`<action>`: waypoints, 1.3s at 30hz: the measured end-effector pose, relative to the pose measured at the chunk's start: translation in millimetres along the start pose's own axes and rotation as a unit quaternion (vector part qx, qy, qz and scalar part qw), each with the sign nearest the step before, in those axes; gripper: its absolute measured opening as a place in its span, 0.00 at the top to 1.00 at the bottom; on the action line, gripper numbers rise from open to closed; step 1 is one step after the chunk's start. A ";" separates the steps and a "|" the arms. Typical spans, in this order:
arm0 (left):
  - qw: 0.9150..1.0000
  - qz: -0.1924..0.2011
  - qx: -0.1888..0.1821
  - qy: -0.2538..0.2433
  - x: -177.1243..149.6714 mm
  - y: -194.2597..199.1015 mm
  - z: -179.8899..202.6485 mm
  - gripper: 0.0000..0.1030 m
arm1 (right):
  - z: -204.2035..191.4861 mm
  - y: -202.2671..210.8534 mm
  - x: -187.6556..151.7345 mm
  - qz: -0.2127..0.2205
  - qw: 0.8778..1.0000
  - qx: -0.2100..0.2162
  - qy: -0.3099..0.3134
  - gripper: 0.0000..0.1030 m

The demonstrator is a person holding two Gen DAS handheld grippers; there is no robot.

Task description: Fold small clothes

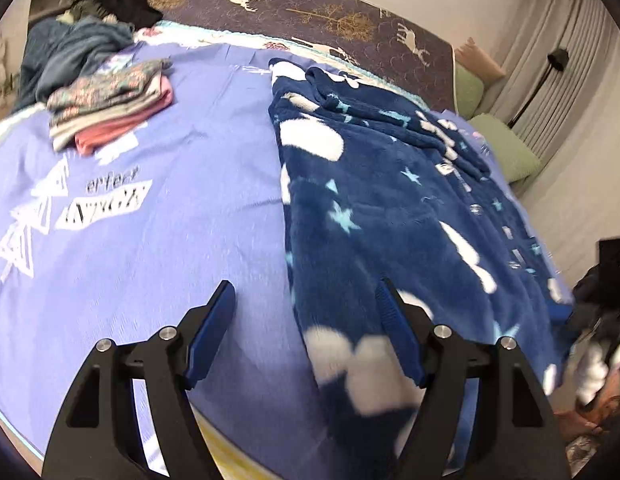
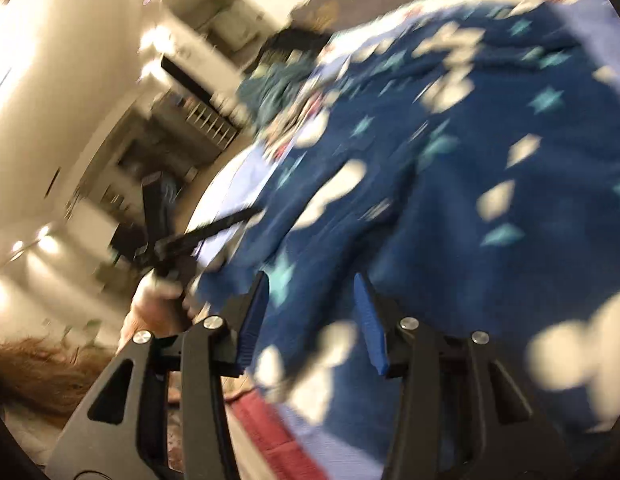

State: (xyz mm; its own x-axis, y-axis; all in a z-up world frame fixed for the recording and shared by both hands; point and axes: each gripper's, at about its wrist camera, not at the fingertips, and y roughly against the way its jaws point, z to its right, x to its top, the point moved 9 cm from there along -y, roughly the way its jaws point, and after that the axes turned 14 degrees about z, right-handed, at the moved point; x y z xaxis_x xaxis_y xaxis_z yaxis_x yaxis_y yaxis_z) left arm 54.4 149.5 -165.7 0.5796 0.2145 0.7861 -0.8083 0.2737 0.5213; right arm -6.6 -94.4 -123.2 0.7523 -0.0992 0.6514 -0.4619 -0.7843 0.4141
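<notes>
Navy fleece garment with white clouds and pale blue stars (image 1: 373, 208) lies spread on the right half of the bed, and its near hem hangs over the bed's front edge. A row of small snap buttons runs along its right side. In the left wrist view the left claw (image 1: 306, 292) is above the near edge of the bed with its blue-padded fingers apart, holding nothing; the right finger is over the left edge of the fleece and the left finger is over the bare sheet. In the right wrist view, which is strongly blurred, the right claw (image 2: 310, 280) is also spread apart and empty, with the same fleece (image 2: 449, 168) just beyond and between its fingers; whether it touches the cloth I cannot tell.

The lilac bed sheet with white triangles and printed letters (image 1: 150, 216) covers the bed. On its far left lies a folded stack of floral, grey and pink clothes (image 1: 110, 108), and behind it a loose heap of teal and black clothes (image 1: 78, 40). A dark brown headboard with white deer and golden trees (image 1: 310, 12) stands at the back, with green cushions (image 1: 501, 144) and a grey curtain (image 1: 569, 52) at the right.
</notes>
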 end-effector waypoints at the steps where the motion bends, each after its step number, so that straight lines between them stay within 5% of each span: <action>1: 1.000 -0.001 -0.006 0.009 -2.9 2.1 0.4 0.29 | -4.9 -10.8 -10.0 -0.019 1.000 0.002 0.005 0.46; 3: 1.000 -0.004 -0.014 0.019 -10.6 7.1 -0.7 0.29 | -8.1 -24.0 -22.0 -0.041 0.999 -0.002 0.007 0.54; 4: 1.000 -0.004 -0.014 0.020 -12.7 8.4 -1.5 0.29 | -11.9 -29.2 -26.6 -0.051 0.999 0.002 0.002 0.90; 7: 0.999 -0.001 -0.021 0.026 -15.9 14.7 -2.6 0.29 | -25.3 -17.7 -14.0 -0.025 0.999 0.038 -0.024 0.94; 10: 0.999 -0.002 -0.037 0.036 -19.1 19.7 -2.5 0.29 | -19.3 15.4 10.7 0.025 1.000 -0.005 0.000 0.94; 12: 0.998 -0.002 -0.043 0.035 -22.5 22.4 -1.9 0.29 | -7.8 23.8 4.8 0.007 1.000 -0.016 -0.013 0.94; 17: 0.997 -0.003 -0.060 0.048 -27.4 30.0 -3.2 0.29 | 16.4 13.2 -24.0 -0.031 0.997 -0.059 -0.027 0.85; 22: 0.991 -0.014 -0.113 0.071 -37.0 39.6 9.9 0.29 | 14.0 53.8 8.4 0.043 0.994 -0.096 0.011 0.54; 27: 0.989 -0.022 -0.133 0.056 -46.8 45.6 26.0 0.29 | 55.7 129.6 23.0 0.112 0.969 -0.220 0.007 0.45; 30: 0.989 -0.033 -0.140 0.040 -53.5 54.2 38.7 0.29 | 98.4 159.7 8.5 0.121 0.953 -0.270 -0.062 0.43; 33: 0.987 -0.043 -0.155 0.027 -61.8 61.1 50.8 0.29 | 122.0 160.3 -16.2 0.112 0.954 -0.245 -0.130 0.43; 36: 0.985 -0.046 -0.162 0.026 -61.4 51.4 51.6 0.29 | 119.8 146.9 -25.2 0.113 0.967 -0.168 -0.158 0.35; 39: 0.977 -0.038 -0.195 0.073 -51.4 33.4 48.6 0.29 | 115.2 129.2 -18.2 0.114 0.971 -0.113 -0.178 0.31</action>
State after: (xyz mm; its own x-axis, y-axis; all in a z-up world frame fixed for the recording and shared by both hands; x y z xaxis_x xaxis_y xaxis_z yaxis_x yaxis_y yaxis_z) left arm -7.5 102.1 -172.6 0.6673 0.3033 0.6802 -0.6785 0.6243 0.3872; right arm -25.9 -264.4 -154.8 0.7143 -0.4920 0.4978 -0.6968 -0.5661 0.4403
